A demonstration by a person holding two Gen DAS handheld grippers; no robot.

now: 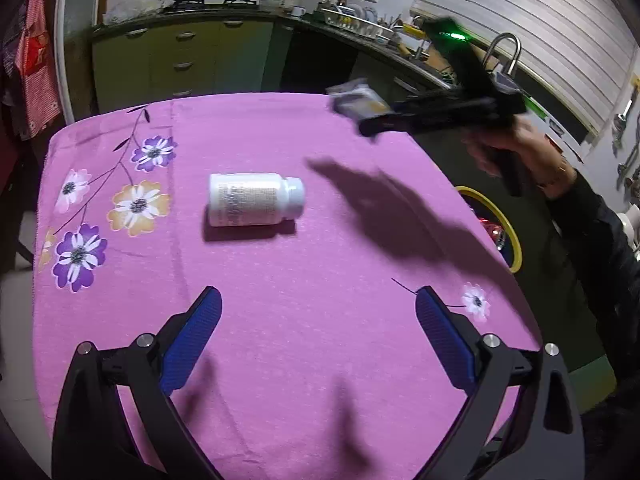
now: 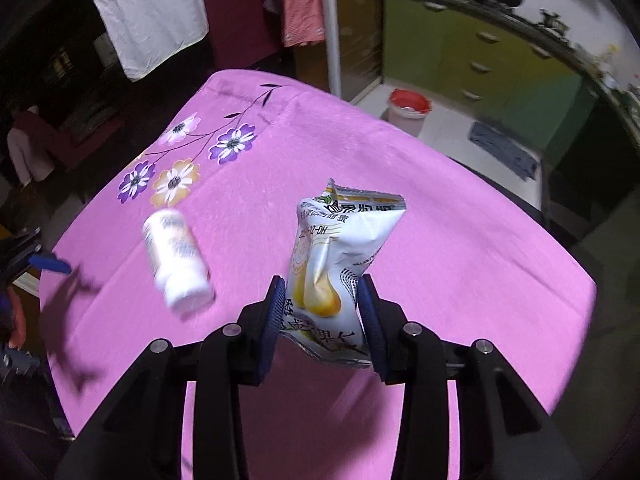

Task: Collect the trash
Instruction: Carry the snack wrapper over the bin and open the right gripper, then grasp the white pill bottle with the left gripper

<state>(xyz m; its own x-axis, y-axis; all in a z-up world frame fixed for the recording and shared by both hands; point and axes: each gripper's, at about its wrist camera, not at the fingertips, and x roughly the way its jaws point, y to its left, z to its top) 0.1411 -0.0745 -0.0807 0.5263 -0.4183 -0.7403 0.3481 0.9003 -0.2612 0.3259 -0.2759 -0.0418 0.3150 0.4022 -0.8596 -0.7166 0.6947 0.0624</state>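
Observation:
My right gripper (image 2: 321, 304) is shut on a white and yellow snack packet (image 2: 340, 256), which it holds up over the pink flowered tablecloth (image 2: 440, 264). From the left wrist view that same right gripper (image 1: 372, 120) shows blurred above the table's far right, the packet (image 1: 356, 98) sticking out of it. A white pill bottle (image 1: 254, 199) lies on its side mid-table, its cap pointing right; the right wrist view shows the bottle (image 2: 176, 260) left of the packet. My left gripper (image 1: 318, 312) stands open over the near part of the cloth, with nothing between its blue pads.
A yellow-rimmed bin (image 1: 500, 224) with some trash in it sits below the table's right edge. A person's hand (image 1: 516, 148) and dark sleeve hold the right gripper. Kitchen counters (image 1: 192, 20) line the back. A red-rimmed bucket (image 2: 408, 110) stands on the floor.

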